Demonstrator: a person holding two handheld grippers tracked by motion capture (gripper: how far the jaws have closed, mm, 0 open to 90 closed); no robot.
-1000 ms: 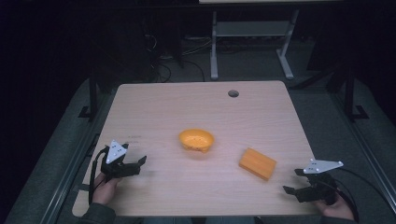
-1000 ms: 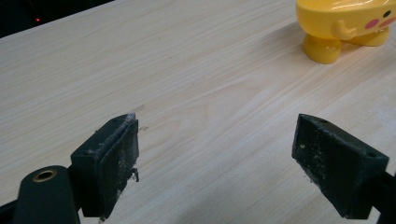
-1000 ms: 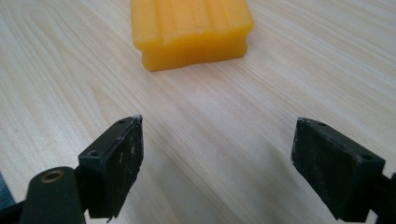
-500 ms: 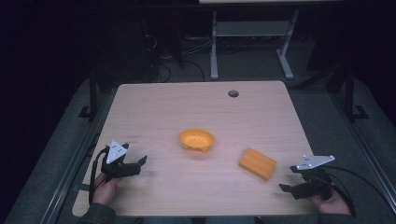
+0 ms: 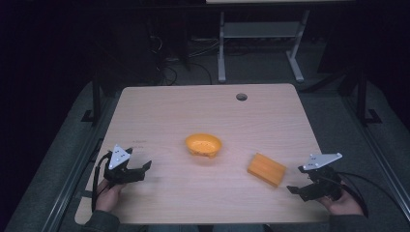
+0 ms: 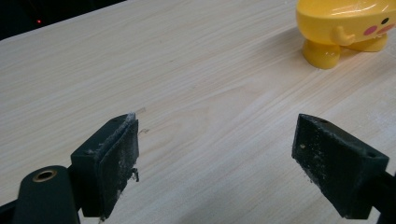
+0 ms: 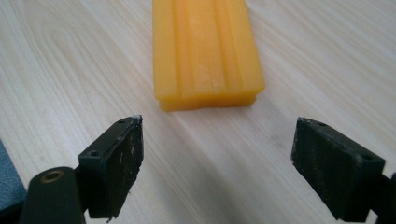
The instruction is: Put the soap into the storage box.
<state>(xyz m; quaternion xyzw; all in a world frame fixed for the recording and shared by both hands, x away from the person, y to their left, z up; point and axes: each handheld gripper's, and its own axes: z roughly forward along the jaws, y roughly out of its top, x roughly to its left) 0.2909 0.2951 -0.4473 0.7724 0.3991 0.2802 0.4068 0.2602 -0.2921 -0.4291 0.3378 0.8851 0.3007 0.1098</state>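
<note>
An orange-yellow bowl [image 5: 203, 144] stands at the table's middle. In the left gripper view it is a yellow bowl [image 6: 345, 25] on small feet with a painted face, up at the far right. An orange ridged block [image 5: 266, 169] lies flat to the bowl's right. My left gripper [image 5: 141, 170] rests open near the front left, well short of the bowl, with nothing between its jaws [image 6: 217, 123]. My right gripper [image 5: 296, 189] sits open at the front right, just short of the block [image 7: 205, 51], whose near end lies a little beyond the jaws [image 7: 219, 123].
The light wooden table [image 5: 193, 106] has a round cable hole [image 5: 241, 96] near its far edge. A grey metal stand [image 5: 261, 34] and cables sit on the dark floor beyond. Bare wood stretches between bowl and block.
My right gripper has crept left along the table's front, closer to the orange block. The left gripper, bowl and block have stayed put.
</note>
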